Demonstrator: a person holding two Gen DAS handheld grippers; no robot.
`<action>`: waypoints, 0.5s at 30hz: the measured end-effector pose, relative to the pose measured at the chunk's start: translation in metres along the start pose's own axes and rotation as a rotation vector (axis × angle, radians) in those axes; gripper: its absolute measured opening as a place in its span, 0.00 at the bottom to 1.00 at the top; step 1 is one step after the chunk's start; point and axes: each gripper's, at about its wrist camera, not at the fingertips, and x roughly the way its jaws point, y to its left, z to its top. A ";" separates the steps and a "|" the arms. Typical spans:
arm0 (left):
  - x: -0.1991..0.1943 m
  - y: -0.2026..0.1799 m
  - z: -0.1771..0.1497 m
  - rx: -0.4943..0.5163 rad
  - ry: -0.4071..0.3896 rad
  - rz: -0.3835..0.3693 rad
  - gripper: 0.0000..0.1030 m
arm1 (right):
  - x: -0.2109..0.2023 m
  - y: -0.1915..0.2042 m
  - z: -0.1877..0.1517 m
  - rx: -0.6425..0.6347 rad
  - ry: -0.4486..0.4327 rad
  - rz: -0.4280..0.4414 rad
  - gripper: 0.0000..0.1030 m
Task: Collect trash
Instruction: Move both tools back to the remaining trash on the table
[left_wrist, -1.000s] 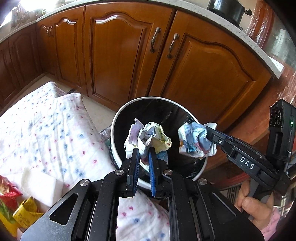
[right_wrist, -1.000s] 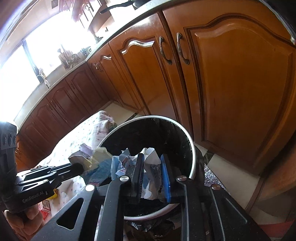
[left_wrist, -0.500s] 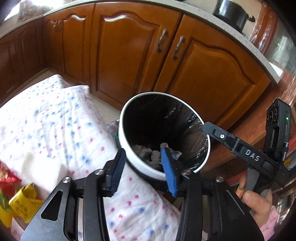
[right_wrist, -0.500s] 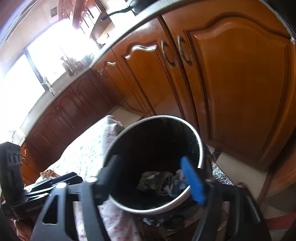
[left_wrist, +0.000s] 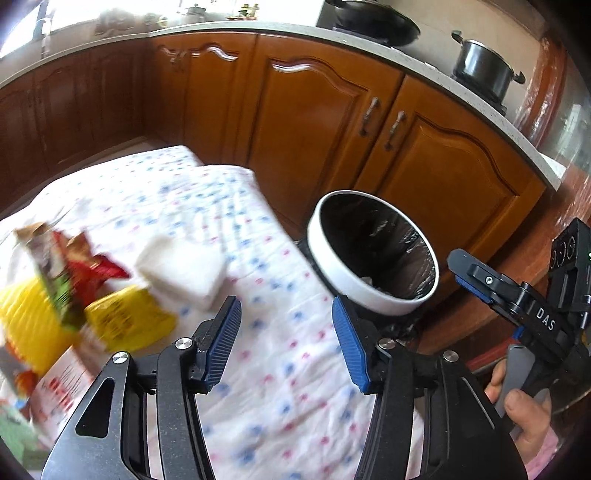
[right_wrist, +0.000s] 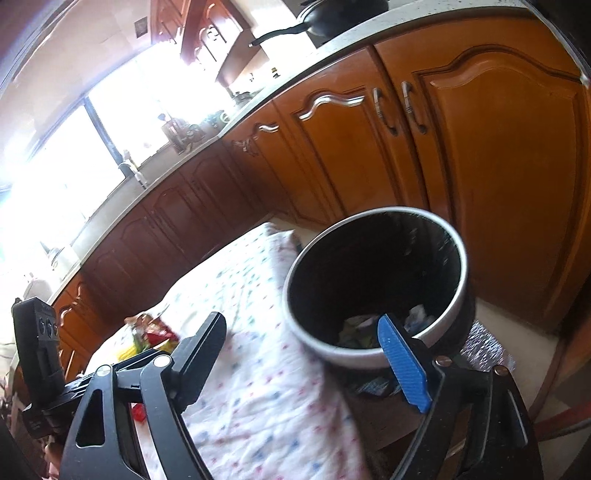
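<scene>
On cloth (left_wrist: 280, 369): crinkly snack wrappers (left_wrist: 122, 325), light/slippery, pinch a fold; L gripper (left_wrist: 286, 343) & R gripper (right_wrist: 306, 358) both wide open, empty.

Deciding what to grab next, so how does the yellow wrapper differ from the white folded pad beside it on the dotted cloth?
The crinkled yellow plastic wrapper is bright and printed; the white folded pad is plain. The wrapper lies crumpled, the pad flat and squarish. Both rest on the cloth, outside the bin.
</scene>
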 end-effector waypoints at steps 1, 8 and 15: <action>-0.004 0.004 -0.003 -0.005 -0.004 0.010 0.52 | 0.000 0.003 -0.003 -0.003 0.003 0.005 0.85; -0.032 0.036 -0.026 -0.059 -0.034 0.047 0.62 | 0.002 0.030 -0.025 -0.034 0.034 0.042 0.90; -0.056 0.072 -0.044 -0.142 -0.059 0.087 0.68 | 0.014 0.061 -0.044 -0.103 0.082 0.077 0.92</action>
